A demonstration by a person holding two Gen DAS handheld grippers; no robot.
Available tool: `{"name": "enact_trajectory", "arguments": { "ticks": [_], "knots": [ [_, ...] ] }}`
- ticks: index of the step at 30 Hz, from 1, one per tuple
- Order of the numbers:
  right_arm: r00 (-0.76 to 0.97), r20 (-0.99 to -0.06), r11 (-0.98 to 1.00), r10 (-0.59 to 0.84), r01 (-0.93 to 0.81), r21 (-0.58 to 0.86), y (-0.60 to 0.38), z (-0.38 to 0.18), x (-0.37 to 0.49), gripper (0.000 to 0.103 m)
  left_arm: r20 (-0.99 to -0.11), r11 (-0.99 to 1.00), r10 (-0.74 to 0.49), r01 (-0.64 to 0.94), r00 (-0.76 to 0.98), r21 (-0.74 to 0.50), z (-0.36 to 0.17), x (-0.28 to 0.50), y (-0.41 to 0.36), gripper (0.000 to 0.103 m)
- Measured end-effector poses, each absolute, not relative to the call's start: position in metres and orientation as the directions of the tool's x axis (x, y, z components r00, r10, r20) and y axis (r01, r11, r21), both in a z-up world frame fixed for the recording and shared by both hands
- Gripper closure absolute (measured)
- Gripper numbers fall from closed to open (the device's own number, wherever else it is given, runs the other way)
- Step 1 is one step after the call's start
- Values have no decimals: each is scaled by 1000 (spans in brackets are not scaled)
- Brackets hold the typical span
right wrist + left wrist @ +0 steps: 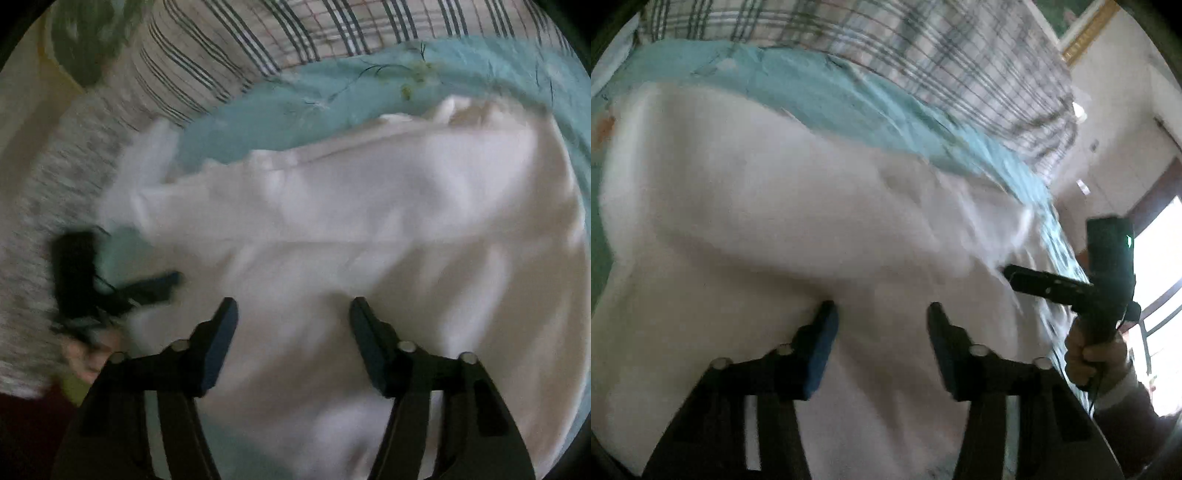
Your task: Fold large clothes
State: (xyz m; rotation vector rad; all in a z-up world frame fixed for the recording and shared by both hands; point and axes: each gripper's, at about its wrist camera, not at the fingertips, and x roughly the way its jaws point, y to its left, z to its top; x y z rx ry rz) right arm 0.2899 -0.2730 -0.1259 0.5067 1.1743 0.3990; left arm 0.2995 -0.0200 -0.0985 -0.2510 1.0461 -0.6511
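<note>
Across a teal bedsheet [827,99] lies a large white garment [775,206], spread wide and rumpled, with a plaid blanket [923,48] bunched along the far side of the bed. Both views are smeared with motion blur, so seams and edges of the cloth are hard to make out.

From the left wrist view, the left gripper [882,314] hangs over the near part of the white garment with its jaws apart — nothing sits between the blue pads, only the cloth lying below them. Whether the fingertips touch the fabric cannot be told. To the right in that view, the right gripper [1019,277] points in over the garment's edge, held by the person's right hand [1086,354]; past it the teal sheet shows in a narrow strip.

From the right wrist view, the right gripper also stands with its jaws apart above the garment, no cloth pinched between them. The white fabric fills the middle and right of this view, folding into ridges toward the far side, where the teal sheet carries a thin printed sprig. At the left the left gripper shows blurred at the garment's edge, beside the left hand [92,354].
</note>
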Motion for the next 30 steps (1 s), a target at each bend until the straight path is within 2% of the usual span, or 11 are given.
{"name": "enact_trajectory", "arguments": {
  "ticks": [3, 6, 8, 10, 13, 15, 16, 17, 23, 30],
  "knots": [
    [406, -754, 793, 516, 107, 600, -313, -143, 311, 62, -727, 828, -560, 291, 398, -479, -101, 332, 7, 62],
    [462, -785, 774, 413, 277, 570, -357, -160, 318, 62, -698, 810, -582, 221, 416, -544, -110, 353, 36, 79],
    [492, -742, 701, 455, 317, 639, -374, -172, 317, 63, -686, 797, -593, 185, 422, -575, -118, 358, 50, 99],
    [499, -740, 703, 451, 312, 639, -374, -171, 315, 65, -671, 780, -609, 166, 424, -603, -121, 357, 65, 103],
    [487, -755, 725, 439, 305, 618, -365, -158, 310, 62, -677, 779, -598, 113, 430, -616, -121, 346, 71, 103],
    [500, -736, 711, 456, 293, 639, -358, -146, 300, 62, -698, 807, -564, 114, 442, -580, -109, 331, 70, 92],
    [505, -728, 708, 464, 283, 647, -354, -140, 296, 62, -711, 830, -535, 124, 455, -544, -102, 320, 67, 77],
    [508, -720, 705, 473, 272, 655, -350, -134, 289, 62, -714, 839, -522, 130, 466, -529, -97, 307, 64, 67],
    [517, -666, 662, 538, 231, 713, -318, -111, 247, 62, -654, 767, -614, 138, 442, -627, -89, 226, 65, 60],
    [521, -630, 613, 577, 234, 755, -290, -99, 192, 62, -659, 740, -647, 108, 384, -664, -103, 156, 55, 47]
  ]
}}
